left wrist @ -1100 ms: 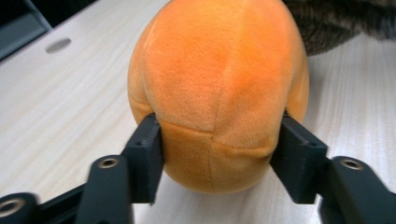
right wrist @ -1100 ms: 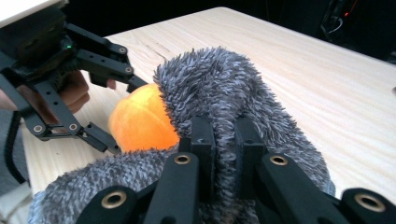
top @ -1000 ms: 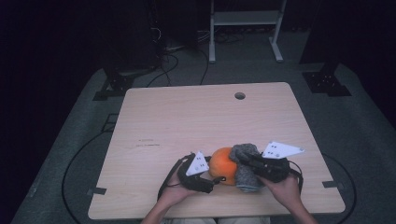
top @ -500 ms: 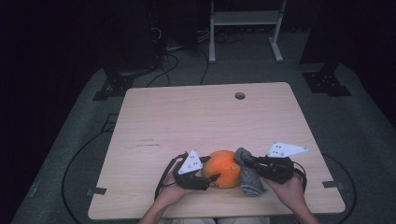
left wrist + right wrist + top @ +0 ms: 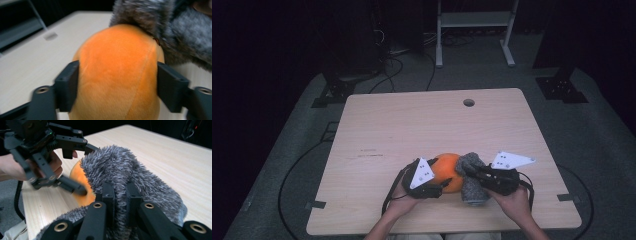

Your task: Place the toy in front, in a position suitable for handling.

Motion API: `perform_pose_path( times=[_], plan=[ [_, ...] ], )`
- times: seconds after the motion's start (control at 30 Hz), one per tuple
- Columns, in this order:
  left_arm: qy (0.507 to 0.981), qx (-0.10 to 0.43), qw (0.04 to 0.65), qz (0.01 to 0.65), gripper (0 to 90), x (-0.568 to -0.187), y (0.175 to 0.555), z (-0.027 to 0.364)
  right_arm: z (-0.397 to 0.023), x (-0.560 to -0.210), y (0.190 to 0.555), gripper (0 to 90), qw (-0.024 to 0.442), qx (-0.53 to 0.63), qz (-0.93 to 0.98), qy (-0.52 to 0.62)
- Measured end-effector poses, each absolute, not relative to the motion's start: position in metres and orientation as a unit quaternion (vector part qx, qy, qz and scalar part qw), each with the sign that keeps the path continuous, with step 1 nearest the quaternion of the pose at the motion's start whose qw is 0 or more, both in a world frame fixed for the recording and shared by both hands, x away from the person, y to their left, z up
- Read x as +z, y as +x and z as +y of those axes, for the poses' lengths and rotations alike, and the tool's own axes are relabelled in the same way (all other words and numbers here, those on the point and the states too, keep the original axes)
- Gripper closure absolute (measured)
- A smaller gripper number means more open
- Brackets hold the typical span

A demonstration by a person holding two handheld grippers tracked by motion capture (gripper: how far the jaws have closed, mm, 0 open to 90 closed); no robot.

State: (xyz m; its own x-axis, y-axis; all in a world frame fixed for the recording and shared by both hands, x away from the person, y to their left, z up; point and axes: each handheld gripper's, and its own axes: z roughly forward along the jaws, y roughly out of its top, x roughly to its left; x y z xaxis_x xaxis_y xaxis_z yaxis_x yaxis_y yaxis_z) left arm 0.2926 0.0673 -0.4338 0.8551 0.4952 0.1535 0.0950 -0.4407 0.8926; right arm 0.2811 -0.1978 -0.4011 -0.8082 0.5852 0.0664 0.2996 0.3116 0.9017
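Orange plush (image 5: 117, 75) between left hand-held gripper (image 5: 117, 86) jaws, just opening; right hand-held gripper (image 5: 121, 195) pinching grey fur (image 5: 130, 172).

The high view looks forward and down on the whole table (image 5: 412, 130) from above its near edge. Each gripper view sits close, facing the orange ball (image 5: 117, 75) from opposite sides, sharing it.

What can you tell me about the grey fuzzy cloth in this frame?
The grey fuzzy cloth looks like shaggy plush fabric, grey with paler fibre tips. It lies bunched near the wooden table's front edge, draped against and partly over the orange plush ball. The right gripper is shut on a fold of it.
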Motion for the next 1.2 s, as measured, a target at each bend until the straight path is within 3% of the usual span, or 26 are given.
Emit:
perform_pose_path(
  times=[0.07,0.17,0.33,0.5,0.87,0.93,1.03,1.1,1.13,1.2],
  plan=[
    [0.812,0.148,0.524,0.211,18.2,-0.436,0.300,0.078,-0.194,-0.413,0.288,80.9,0.124,0.515,0.801,0.279],
    [0.813,0.137,0.522,0.220,23.1,-0.437,0.302,0.084,-0.202,-0.416,0.295,80.9,0.106,0.523,0.792,0.296],
    [0.821,0.151,0.515,0.196,25.2,-0.437,0.296,0.081,-0.217,-0.424,0.297,80.9,0.090,0.517,0.787,0.324],
    [0.833,0.172,0.498,0.168,29.0,-0.438,0.288,0.077,-0.208,-0.409,0.287,80.8,0.108,0.528,0.787,0.299],
    [0.836,0.161,0.501,0.157,26.9,-0.439,0.286,0.079,-0.213,-0.413,0.287,80.8,0.098,0.528,0.786,0.307],
    [0.836,0.144,0.505,0.159,25.0,-0.438,0.289,0.082,-0.202,-0.408,0.283,80.8,0.114,0.521,0.798,0.278],
    [0.807,0.100,0.545,0.202,16.1,-0.434,0.296,0.094,-0.201,-0.416,0.284,80.8,0.099,0.519,0.803,0.275],
    [0.801,0.086,0.545,0.230,15.1,-0.433,0.302,0.098,-0.203,-0.417,0.284,80.8,0.097,0.519,0.803,0.276],
    [0.807,0.080,0.535,0.235,19.9,-0.435,0.304,0.097,-0.206,-0.419,0.284,80.8,0.097,0.518,0.803,0.279],
    [0.810,0.068,0.533,0.234,20.5,-0.439,0.304,0.094,-0.207,-0.419,0.285,80.8,0.096,0.515,0.804,0.281]
  ],
)
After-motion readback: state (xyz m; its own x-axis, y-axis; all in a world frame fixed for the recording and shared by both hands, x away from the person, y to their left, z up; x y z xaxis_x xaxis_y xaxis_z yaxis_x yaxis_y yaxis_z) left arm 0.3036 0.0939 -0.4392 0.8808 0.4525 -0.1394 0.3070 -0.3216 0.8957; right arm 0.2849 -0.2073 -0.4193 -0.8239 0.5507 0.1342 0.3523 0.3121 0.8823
